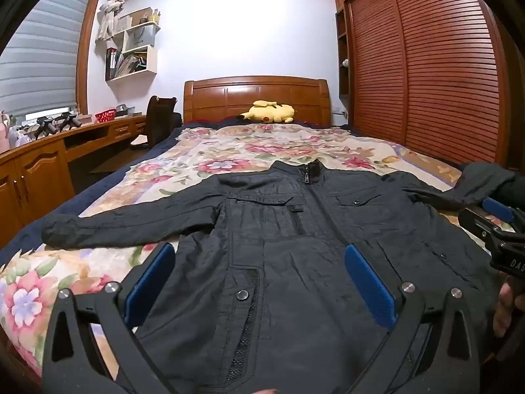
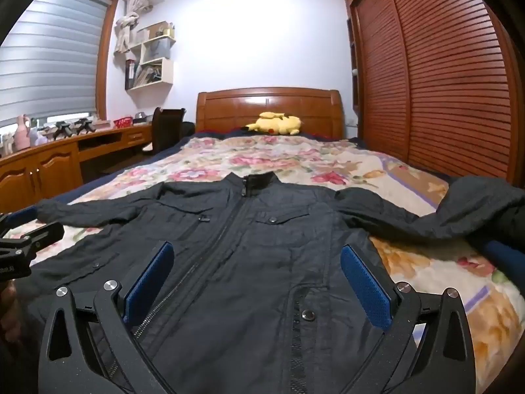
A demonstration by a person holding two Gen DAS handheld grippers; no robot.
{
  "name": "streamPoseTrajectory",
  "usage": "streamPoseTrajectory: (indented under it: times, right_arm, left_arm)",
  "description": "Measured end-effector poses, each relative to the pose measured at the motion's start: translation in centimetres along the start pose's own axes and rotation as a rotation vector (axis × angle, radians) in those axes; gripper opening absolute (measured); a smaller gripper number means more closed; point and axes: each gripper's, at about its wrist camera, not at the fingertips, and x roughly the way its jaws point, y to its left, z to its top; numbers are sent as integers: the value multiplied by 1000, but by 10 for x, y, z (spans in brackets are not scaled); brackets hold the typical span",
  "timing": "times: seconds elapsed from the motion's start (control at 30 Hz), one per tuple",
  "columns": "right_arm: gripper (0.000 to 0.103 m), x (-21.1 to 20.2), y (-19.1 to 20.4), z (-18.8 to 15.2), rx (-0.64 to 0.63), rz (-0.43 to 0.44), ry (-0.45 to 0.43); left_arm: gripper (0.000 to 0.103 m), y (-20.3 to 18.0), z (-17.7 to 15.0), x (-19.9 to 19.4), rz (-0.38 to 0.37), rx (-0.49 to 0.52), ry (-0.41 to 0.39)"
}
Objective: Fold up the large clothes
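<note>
A dark zip-up jacket lies front up and spread flat on the floral bed cover, collar toward the headboard. Its left sleeve stretches out flat; its right sleeve is bunched and raised at the bed's right edge. My left gripper is open, hovering over the jacket's lower left front. My right gripper is open, hovering over the jacket at its lower right front. Each gripper shows at the edge of the other view: the right one in the left wrist view, the left one in the right wrist view.
A yellow plush toy lies by the wooden headboard. Louvred wardrobe doors run along the right. A wooden desk with a chair stands on the left, under a window blind.
</note>
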Motion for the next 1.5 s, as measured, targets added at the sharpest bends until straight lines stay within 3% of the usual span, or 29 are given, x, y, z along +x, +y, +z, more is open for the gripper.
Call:
streamPoseTrajectory:
  times: [1.5]
  right_arm:
    - [103, 0, -4, -2, 21, 4, 2]
  left_arm:
    - [103, -5, 2, -6, 7, 21, -26]
